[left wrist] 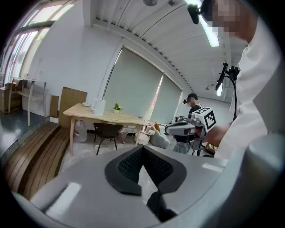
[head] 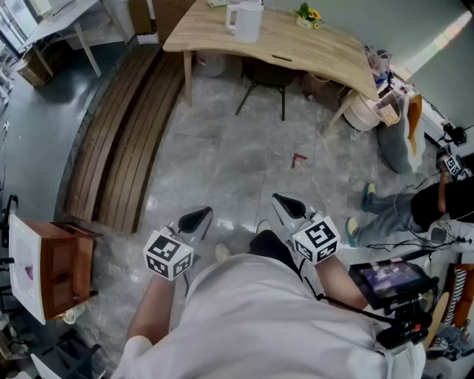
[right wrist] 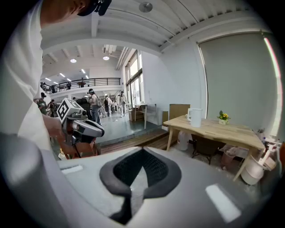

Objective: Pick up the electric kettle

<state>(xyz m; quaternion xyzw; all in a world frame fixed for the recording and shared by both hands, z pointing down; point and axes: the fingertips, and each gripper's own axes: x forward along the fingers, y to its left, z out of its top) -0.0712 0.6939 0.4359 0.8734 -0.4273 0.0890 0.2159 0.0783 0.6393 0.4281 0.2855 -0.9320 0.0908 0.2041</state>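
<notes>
Left gripper [left wrist: 142, 150]: jaws are sitting fully shut, pads meeting at the tips, gripping nothing. Right gripper [right wrist: 142, 153]: reading the same, shut and empty. Both are hanging low in front of the person, angling down at the floor [head: 237, 163], side by side but apart.

Kettle [head: 246, 18] is standing upright on the table [head: 311, 52], well apart from both grippers, across open floor. Its handle is facing left in the head view. A small plant [head: 308, 15] is sitting near it, and a chair [head: 268, 74] is tucked under the table on the near side.

Risks I'm seeing from here:
- Jaws arriving shut: they're going to nudge the kettle instead of straddling the handle. Open before closing in.
- Kettle is looking close to the table's far edge, so a push from this side could be sending it off.
- Chair is blocking the direct line, forcing a long reach over the tabletop and a poor angle on the handle.
- Can't tell whether it's holding water. If it is, a pinch on the handle alone is likely letting it swing or tip.
- Cables [head: 400, 240] are trailing on the floor at the right, a trip hazard if the walk-up drifts that way.
</notes>
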